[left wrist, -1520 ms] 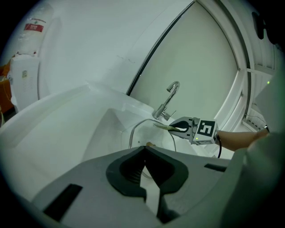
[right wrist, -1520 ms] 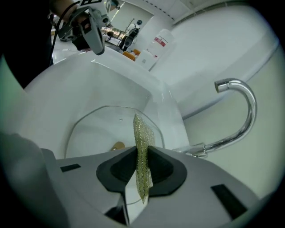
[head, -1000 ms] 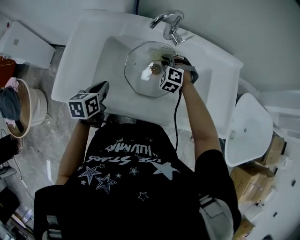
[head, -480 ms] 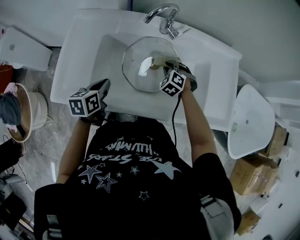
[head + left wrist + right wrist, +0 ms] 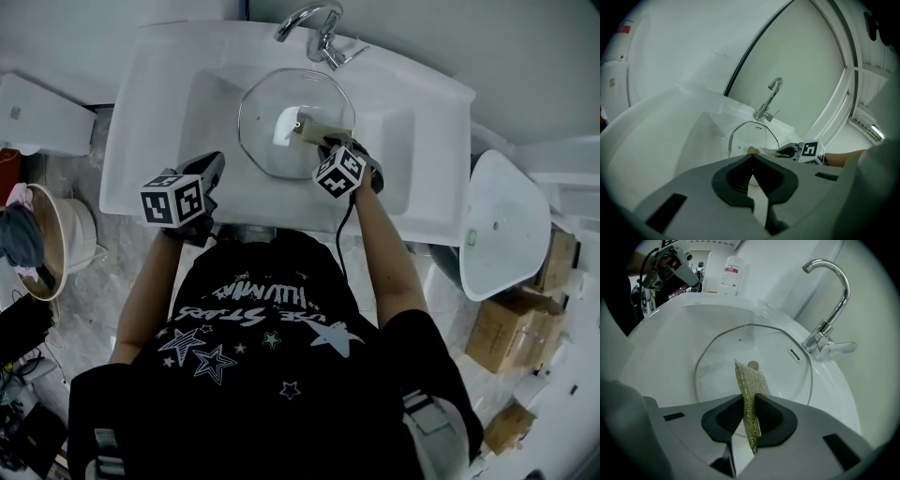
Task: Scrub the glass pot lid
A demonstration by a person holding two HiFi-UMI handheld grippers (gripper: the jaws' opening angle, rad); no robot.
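The left tongs (image 5: 212, 169) hover over the near rim of the sink (image 5: 141, 122), tips together on nothing. This looks like a waiting post that leaves the basin free for the other arm.

The right tongs (image 5: 749, 400) are clamped on a green scouring pad (image 5: 751, 385). The pad stands on edge between the jaws, its free end pushed forward so the pad, not the jaws, meets the glass.

Beyond them the glass pot lid (image 5: 717, 366) lies flat in the basin, knob (image 5: 753, 365) up, and the pad's tip appears to rest just beside that knob. Lying low in the basin, the lid seems steady enough to scrub one-handed.

The tap (image 5: 829, 296) stands at the far rim.
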